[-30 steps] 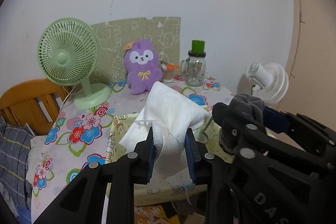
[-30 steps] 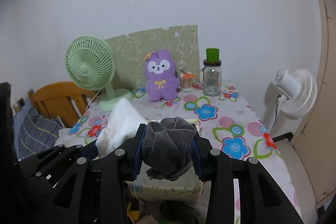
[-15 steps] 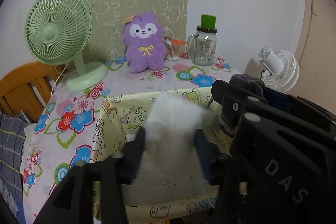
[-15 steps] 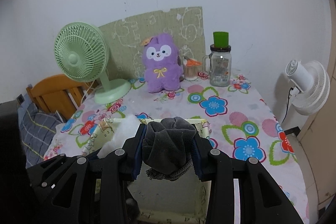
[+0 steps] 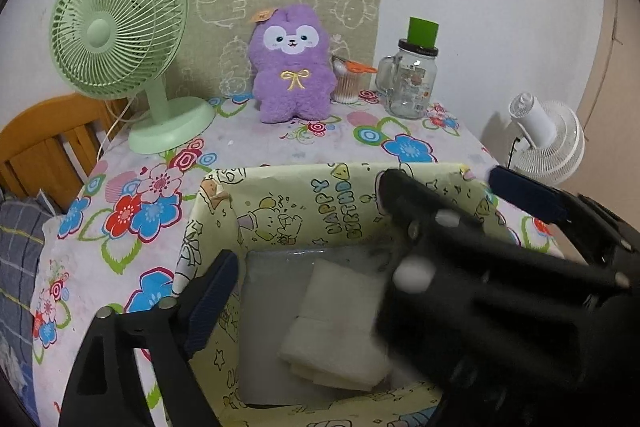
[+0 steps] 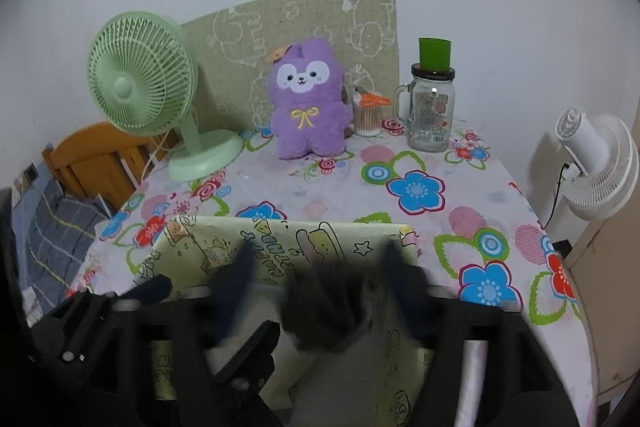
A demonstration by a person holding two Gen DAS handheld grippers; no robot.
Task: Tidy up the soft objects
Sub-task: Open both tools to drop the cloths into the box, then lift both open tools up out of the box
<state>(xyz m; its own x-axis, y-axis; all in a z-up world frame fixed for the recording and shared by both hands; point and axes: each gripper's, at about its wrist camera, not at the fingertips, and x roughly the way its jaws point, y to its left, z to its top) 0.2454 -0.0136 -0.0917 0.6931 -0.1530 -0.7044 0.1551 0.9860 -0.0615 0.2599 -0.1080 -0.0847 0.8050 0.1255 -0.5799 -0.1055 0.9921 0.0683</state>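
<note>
A yellow cartoon-print storage box (image 5: 288,195) (image 6: 280,239) stands at the near edge of the flowered table. A folded white cloth (image 5: 340,323) lies loose on the box floor. My left gripper (image 5: 296,287) is open over the box; only its left finger (image 5: 208,299) shows, the right one hidden by the other gripper's body. My right gripper (image 6: 320,275) is open above the box. A blurred grey sock (image 6: 324,307) sits between its spread fingers, apart from both. A purple plush toy (image 5: 294,67) (image 6: 308,103) stands at the back.
A green desk fan (image 5: 120,39) stands back left. A glass jar with green lid (image 5: 412,75) and a cup of cotton swabs (image 5: 348,87) stand back right. A white fan (image 5: 548,143) is beyond the table's right edge, a wooden chair (image 5: 44,147) on the left.
Both grippers dropped toward the box and opened. The white cloth left the left gripper and landed in the box. The grey sock came free of the right gripper's fingers.
</note>
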